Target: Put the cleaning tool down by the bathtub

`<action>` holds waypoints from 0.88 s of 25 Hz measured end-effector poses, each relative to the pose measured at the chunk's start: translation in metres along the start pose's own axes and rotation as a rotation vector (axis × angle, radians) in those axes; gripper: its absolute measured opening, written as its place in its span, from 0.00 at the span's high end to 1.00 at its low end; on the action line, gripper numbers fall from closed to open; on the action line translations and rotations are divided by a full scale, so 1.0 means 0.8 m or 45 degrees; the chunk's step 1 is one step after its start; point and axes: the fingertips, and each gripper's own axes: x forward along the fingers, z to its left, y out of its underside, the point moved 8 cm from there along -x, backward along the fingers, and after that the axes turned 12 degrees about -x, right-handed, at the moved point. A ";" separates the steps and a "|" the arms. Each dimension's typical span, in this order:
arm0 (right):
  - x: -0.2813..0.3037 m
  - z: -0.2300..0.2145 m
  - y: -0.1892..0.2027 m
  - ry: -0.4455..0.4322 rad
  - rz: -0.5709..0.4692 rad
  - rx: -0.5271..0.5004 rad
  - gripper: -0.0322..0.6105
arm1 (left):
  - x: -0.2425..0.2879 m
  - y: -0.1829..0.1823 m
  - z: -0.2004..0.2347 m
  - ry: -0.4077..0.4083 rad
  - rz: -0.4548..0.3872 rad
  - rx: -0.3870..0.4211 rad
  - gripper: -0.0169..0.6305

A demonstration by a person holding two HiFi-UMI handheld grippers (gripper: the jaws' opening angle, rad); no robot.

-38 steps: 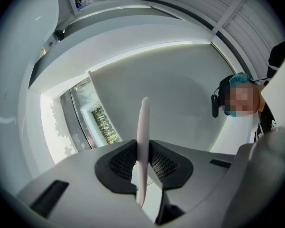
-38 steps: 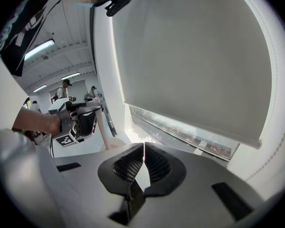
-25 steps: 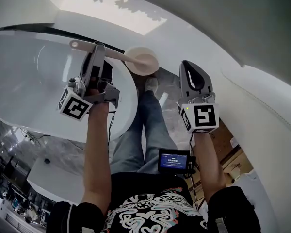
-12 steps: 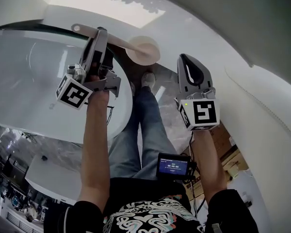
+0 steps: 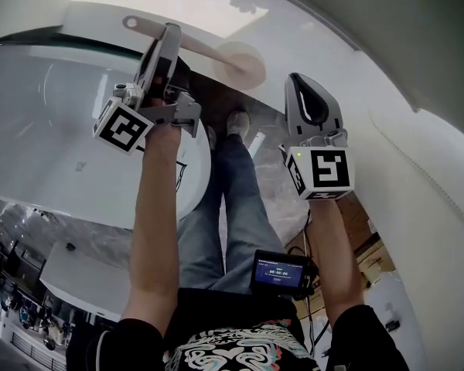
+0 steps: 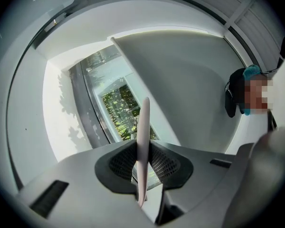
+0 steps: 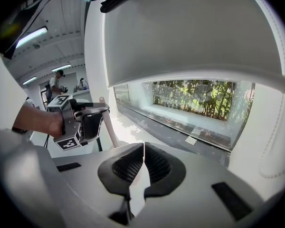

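Cream brush is pinched by its handle in the left claw, arm stretched straight out above the tub rim. Right claw is closed tight on nothing, arm out, tipped down.

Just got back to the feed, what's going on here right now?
A person stands beside the white bathtub with a gripper in each hand. The left gripper is clamped on the handle of the long-handled brush, holding it crosswise past the tub's rim, not yet released. The right gripper is shut and empty.
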 end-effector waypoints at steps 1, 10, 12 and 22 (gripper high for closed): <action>0.003 0.000 0.002 0.000 0.006 -0.003 0.91 | 0.003 0.002 0.004 -0.005 -0.002 -0.005 0.84; 0.017 -0.006 0.026 0.018 0.059 0.004 0.91 | 0.021 0.015 0.037 -0.002 -0.061 -0.111 0.84; 0.017 -0.007 0.030 0.026 0.066 0.009 0.91 | 0.025 0.020 0.044 0.001 -0.078 -0.150 0.84; 0.019 -0.003 0.034 0.016 0.066 0.027 0.91 | 0.049 0.049 0.079 -0.082 -0.053 -0.268 0.84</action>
